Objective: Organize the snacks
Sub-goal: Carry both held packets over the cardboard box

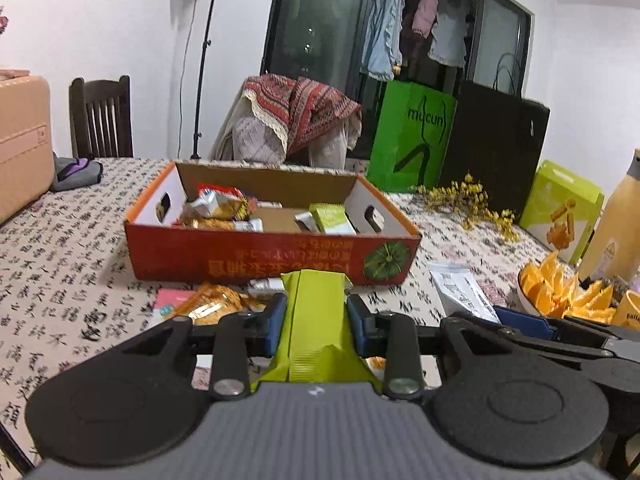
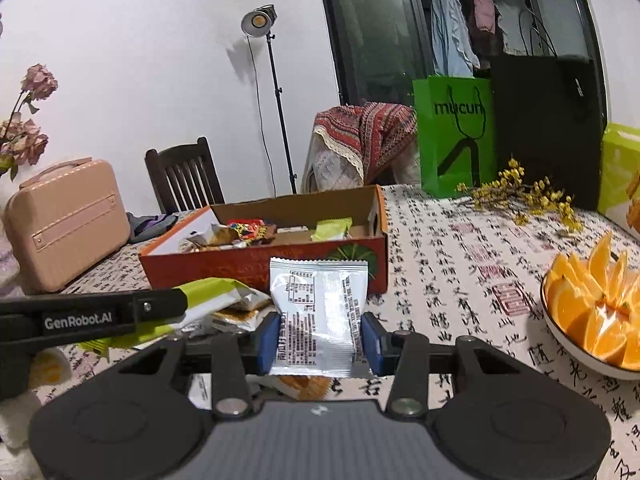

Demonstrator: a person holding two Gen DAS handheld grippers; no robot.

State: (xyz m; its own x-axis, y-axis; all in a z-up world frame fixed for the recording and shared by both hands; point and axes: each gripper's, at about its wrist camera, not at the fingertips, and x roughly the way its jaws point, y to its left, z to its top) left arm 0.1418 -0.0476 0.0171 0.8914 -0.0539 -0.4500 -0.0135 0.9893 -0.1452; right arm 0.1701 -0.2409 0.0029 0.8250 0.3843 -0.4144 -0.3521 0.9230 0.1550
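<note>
My left gripper [image 1: 316, 320] is shut on a lime-green snack packet [image 1: 316, 312], held above the table just in front of the red cardboard box [image 1: 240, 258]. The box holds several snack packets [image 1: 220, 210]. My right gripper [image 2: 320, 338] is shut on a silver snack packet [image 2: 318, 312], printed side up, in front of the same box [image 2: 224, 266]. The left gripper's arm and its green packet [image 2: 208, 294] show at the left of the right wrist view. Loose orange-brown packets [image 1: 208, 306] lie on the table below.
A bowl of orange slices [image 2: 592, 312] stands at the right. A pink case [image 2: 64, 224] sits at the left. A green paper bag [image 2: 456, 136], a black bag [image 2: 548, 128], yellow dried flowers [image 2: 528, 196], a green carton [image 1: 560, 208] and a bottle [image 1: 616, 220] stand behind.
</note>
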